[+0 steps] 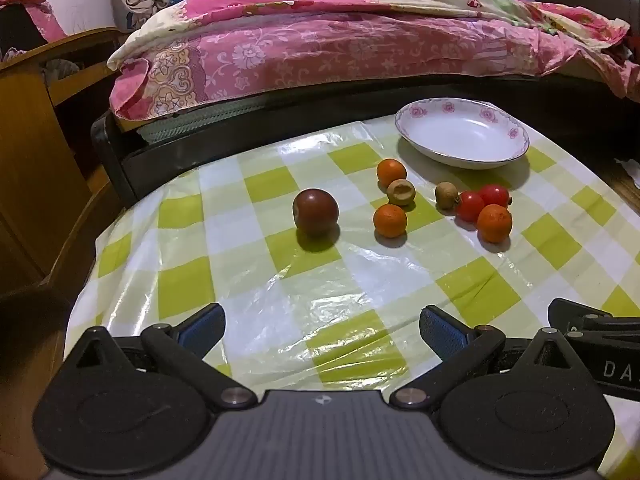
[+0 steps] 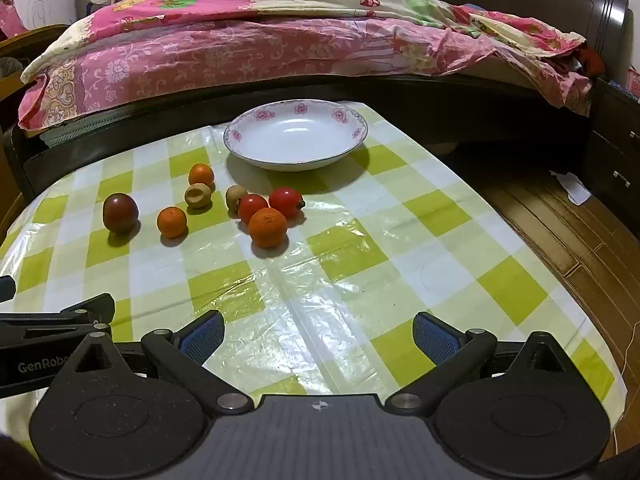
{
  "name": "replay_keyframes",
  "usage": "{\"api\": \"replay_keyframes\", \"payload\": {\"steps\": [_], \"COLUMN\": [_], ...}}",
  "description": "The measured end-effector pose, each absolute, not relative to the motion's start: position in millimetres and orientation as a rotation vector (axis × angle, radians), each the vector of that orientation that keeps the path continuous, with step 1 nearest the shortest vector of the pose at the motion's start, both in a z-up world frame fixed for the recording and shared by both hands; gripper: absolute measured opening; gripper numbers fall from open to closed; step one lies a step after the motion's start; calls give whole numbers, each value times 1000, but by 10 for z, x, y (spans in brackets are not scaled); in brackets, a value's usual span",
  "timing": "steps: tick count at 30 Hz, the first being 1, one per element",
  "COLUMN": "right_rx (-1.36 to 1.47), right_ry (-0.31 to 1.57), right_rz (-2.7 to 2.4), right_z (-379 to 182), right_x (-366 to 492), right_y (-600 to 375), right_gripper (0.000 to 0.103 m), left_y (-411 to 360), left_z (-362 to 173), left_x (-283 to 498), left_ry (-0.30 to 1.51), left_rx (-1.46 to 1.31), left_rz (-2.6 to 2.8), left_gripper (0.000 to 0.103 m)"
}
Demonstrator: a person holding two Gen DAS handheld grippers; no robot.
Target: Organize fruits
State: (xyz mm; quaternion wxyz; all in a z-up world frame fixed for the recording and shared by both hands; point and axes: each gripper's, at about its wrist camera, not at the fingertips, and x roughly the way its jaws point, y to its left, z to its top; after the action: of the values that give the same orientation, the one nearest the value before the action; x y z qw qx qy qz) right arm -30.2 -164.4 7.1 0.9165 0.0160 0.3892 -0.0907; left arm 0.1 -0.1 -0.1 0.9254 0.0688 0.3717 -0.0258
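Fruits lie loose on a green-checked tablecloth [image 1: 320, 280]: a dark red apple [image 1: 315, 211] [image 2: 120, 213], three small oranges [image 1: 389, 221] [image 2: 267, 227], two red tomatoes [image 1: 470, 206] [image 2: 285, 202] and two brown fruits [image 1: 401, 192] [image 2: 197, 195]. A white flowered plate [image 1: 462, 133] [image 2: 296, 134] stands empty behind them. My left gripper [image 1: 322, 330] is open and empty, low at the near edge. My right gripper [image 2: 318, 334] is open and empty beside it, also well short of the fruits.
A bed with a pink quilt [image 1: 340, 40] [image 2: 280, 36] runs along the table's far side. A wooden cabinet [image 1: 36, 152] stands at the left. Wooden floor [image 2: 560, 216] and a dark nightstand [image 2: 616, 152] lie to the right.
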Motion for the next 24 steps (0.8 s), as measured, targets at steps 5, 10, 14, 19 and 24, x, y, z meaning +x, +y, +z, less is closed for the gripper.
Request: {"api": "replay_keyframes", "payload": {"steps": [5, 10, 14, 19, 24], "right_rx": [39, 41, 40, 44, 45], "right_ry": [803, 807, 806, 809, 813], "right_rz": [-183, -182, -181, -181, -181], "right_z": [64, 66, 64, 46, 43], "right_x": [-299, -307, -311, -306, -306], "right_y": [-1650, -1632, -1636, -1626, -1609], "right_gripper": [96, 96, 96, 96, 96], "left_y": [4, 14, -5, -5, 2], "left_z": [6, -82, -82, -71, -62], "left_x": [-7, -23, -2, 1, 3], "left_ry": [760, 764, 776, 780, 783], "left_rx": [136, 136, 133, 132, 130], "left_rz": [-54, -55, -56, -58, -58], "left_gripper": [103, 103, 103, 103, 103]}}
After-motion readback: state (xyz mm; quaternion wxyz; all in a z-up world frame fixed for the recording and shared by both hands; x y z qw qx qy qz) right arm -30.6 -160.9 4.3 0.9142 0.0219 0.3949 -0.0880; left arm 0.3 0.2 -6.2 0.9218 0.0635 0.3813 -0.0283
